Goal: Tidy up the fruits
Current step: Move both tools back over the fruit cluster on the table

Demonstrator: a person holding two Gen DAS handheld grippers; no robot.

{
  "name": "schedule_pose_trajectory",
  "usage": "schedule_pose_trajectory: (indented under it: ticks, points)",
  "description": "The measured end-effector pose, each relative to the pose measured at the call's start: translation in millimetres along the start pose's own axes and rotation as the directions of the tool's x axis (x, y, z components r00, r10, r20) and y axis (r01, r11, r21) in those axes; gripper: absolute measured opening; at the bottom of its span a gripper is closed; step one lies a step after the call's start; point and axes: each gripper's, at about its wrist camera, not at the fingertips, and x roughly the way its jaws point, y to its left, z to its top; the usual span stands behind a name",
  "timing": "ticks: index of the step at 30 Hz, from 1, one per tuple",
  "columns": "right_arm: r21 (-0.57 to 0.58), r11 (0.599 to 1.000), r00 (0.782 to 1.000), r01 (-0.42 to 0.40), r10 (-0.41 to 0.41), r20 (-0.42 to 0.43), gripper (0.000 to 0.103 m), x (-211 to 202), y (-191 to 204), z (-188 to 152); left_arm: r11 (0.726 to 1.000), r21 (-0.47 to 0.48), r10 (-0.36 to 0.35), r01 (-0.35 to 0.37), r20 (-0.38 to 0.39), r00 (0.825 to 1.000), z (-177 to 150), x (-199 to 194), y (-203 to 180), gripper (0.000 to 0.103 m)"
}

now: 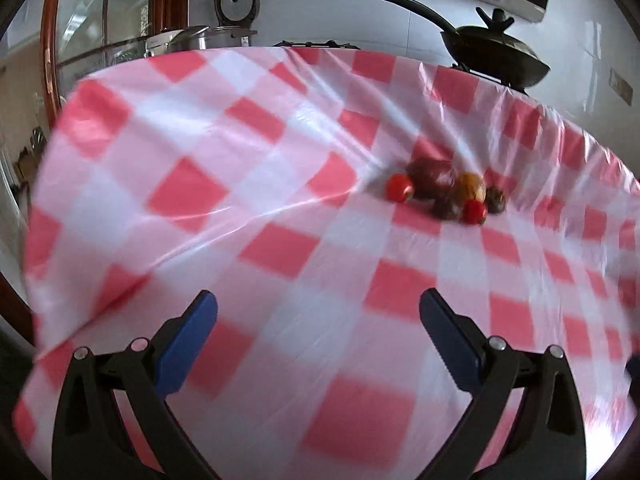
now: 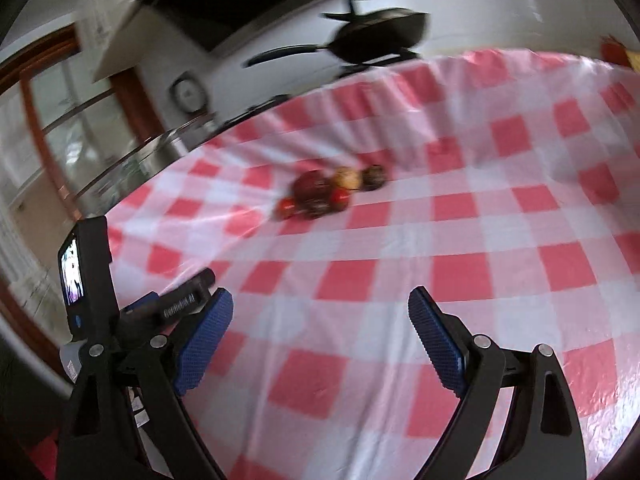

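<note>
Presently, both the left gripper (image 1: pixel 318 300) and right gripper (image 2: pixel 320 298), jaws spread and empty, are being aimed at the fruit cluster (image 1: pixel 446 196) at one o'clock, single pieces being favoured.

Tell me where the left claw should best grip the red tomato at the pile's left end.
Probably across the round middle of the red tomato, coming from the open cloth on its left. Its right side sits against the dark fruit, so only the left and near sides look free. The left claw is open and well short of it.
</note>
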Motion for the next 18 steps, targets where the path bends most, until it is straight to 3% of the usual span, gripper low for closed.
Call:
schedule_pose_trajectory:
  ticks: [8, 12, 14, 18]
  points:
    - [0.134, 0.990, 0.999, 0.041, -0.042, 0.003, 0.087, 13.0, -38.7, -1.0, 0.983, -0.160, -0.096, 0.096, 0.004, 0.995, 29.8, 48.3, -17.8, 0.101]
    - [0.188, 0.981, 0.998, 0.039, -0.030, -0.049, 0.087, 17.8, -42.4, 5.5, 0.965, -0.195, -0.180, 0.175, -0.008, 0.984, 30.1, 58.1, -12.9, 0.101]
    - [0.182, 0.983, 0.998, 0.025, -0.013, -0.069, 0.087, 26.4, -38.5, 16.5, 0.957, -0.200, -0.212, 0.211, 0.016, 0.977, 28.9, 55.4, -8.1, 0.101]
    - [0.081, 0.991, 0.993, 0.103, -0.098, -0.064, 0.087, 64.0, -27.9, 50.0, 0.928, -0.257, -0.278, 0.272, 0.013, 0.961, 27.3, 60.5, 3.9, 0.101]
